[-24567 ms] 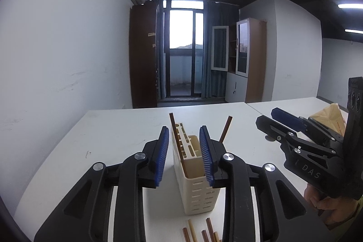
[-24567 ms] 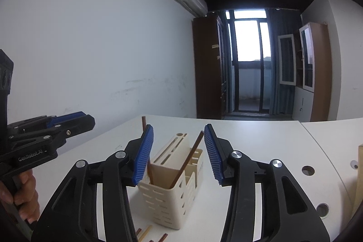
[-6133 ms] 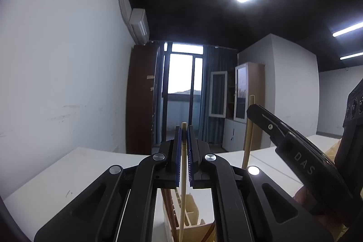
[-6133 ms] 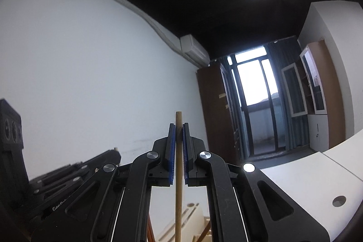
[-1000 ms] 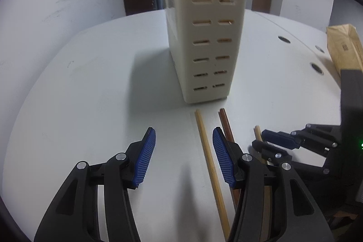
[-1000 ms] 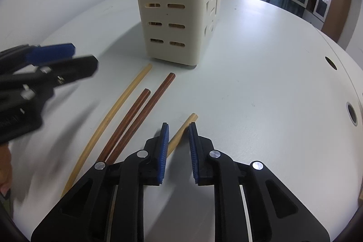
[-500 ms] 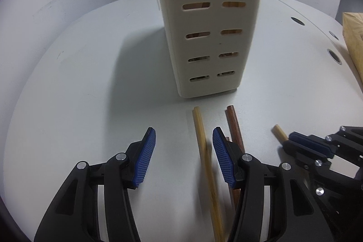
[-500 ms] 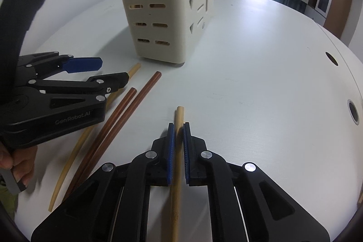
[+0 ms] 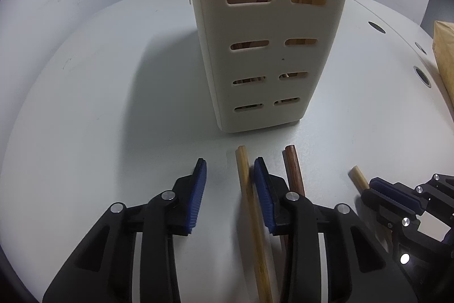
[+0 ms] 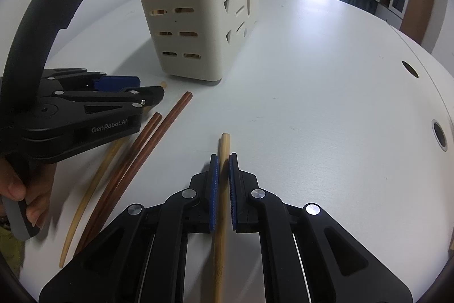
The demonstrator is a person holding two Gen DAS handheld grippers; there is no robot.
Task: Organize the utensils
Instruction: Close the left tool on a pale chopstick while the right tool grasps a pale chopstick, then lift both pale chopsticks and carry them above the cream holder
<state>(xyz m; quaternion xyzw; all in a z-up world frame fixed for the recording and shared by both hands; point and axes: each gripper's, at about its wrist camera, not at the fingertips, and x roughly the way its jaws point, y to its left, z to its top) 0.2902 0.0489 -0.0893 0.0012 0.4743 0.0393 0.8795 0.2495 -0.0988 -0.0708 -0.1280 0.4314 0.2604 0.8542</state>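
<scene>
The right gripper [image 10: 223,161] pinches a pale bamboo chopstick [image 10: 222,189] on the white table [image 10: 326,93], at 5 o'clock of the cream slotted utensil holder [image 10: 195,4]. The left gripper [image 9: 229,169], jaws just closing but apart, straddles another pale chopstick [image 9: 249,198] beside two dark brown chopsticks [image 10: 142,152].

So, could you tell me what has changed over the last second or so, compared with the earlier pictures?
The right gripper has shut on the light chopstick it was straddling. The left gripper has come in closer to the holder and its jaws have just been closing around another light chopstick, not yet pressing it from both sides. The holder and the two brown chopsticks stayed where they were on the table.
</scene>
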